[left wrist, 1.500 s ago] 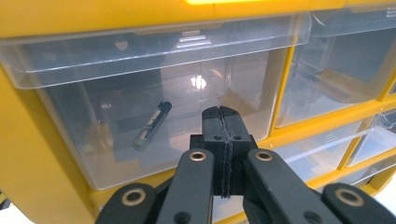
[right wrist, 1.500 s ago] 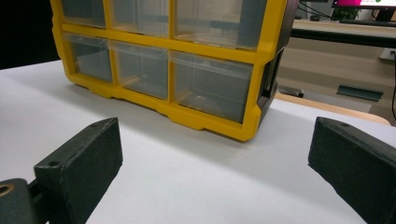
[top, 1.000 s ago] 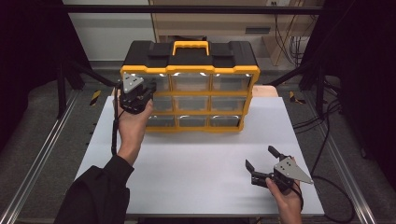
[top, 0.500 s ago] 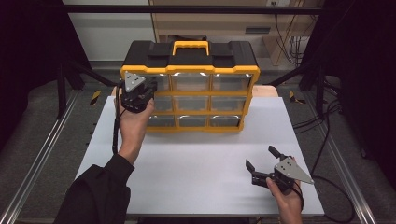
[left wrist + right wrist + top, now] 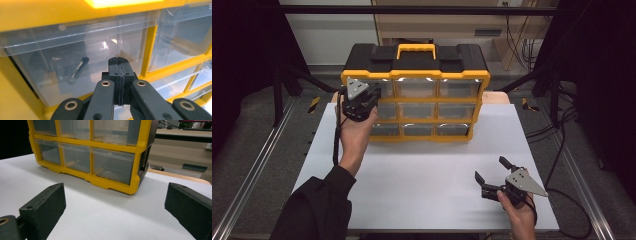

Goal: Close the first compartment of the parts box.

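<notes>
1. High view: honestly nothing has budged compared with the shots from a second and half a second back. The left gripper (image 5: 362,97) sits in the same spot, nose up against the top-left drawer (image 5: 379,89) of the yellow organizer (image 5: 414,95), and the right gripper (image 5: 494,175) is parked in the same place low on the white table (image 5: 412,175), well apart from the box. So we're in a pause, not a move.

2. Left gripper view: the jaws are pressed flat together with nothing between them, tips right at the clear front of that top-left drawer (image 5: 75,62). Straight ahead and a bit left of the tips, inside the drawer, lies a small dark bolt-like part (image 5: 78,70). The drawer looks closed. My guess is that the pressed-together tips are about to hook or nudge the drawer, since there's no grip on anything yet.

3. Right gripper view: jaws spread wide, holding nothing, just bare table between them. The organizer's bottom row (image 5: 110,166) sits ahead and above the jaws, not touching. It looks on standby, maybe to steady the box.
</notes>
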### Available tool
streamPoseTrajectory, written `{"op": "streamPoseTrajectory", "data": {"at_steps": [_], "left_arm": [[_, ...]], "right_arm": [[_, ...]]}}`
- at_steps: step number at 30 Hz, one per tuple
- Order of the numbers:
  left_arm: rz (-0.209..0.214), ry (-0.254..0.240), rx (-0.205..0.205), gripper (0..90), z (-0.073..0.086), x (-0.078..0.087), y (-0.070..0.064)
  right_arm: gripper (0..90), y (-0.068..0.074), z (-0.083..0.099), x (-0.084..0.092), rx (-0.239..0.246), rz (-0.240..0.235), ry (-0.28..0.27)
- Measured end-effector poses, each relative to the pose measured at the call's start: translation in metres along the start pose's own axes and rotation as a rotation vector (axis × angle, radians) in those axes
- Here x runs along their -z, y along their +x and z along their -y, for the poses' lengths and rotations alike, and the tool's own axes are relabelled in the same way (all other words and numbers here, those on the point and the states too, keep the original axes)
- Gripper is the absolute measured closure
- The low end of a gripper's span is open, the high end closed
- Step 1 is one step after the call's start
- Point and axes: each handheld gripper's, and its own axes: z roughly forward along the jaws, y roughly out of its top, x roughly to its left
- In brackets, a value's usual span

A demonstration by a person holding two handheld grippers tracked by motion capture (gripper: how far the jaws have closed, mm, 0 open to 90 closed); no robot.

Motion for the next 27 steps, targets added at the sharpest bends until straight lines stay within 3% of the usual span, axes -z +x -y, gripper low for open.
{"op": "streamPoseTrajectory", "data": {"at_steps": [8, 11, 27], "left_arm": [[0.006, 0.006, 0.006, 89.7, 0.002, 0.001, -0.001], [0.008, 0.008, -0.023, 89.7, 0.000, 0.005, -0.003], [0.021, -0.002, -0.035, 89.8, -0.008, 0.021, -0.010]], "right_arm": [[3.1, 0.000, 0.000, -0.001, -0.005, -0.004, -0.001], [3.1, -0.001, 0.000, 0.000, -0.013, -0.003, -0.005], [3.7, -0.002, 0.000, 0.001, -0.014, -0.001, -0.009]]}}
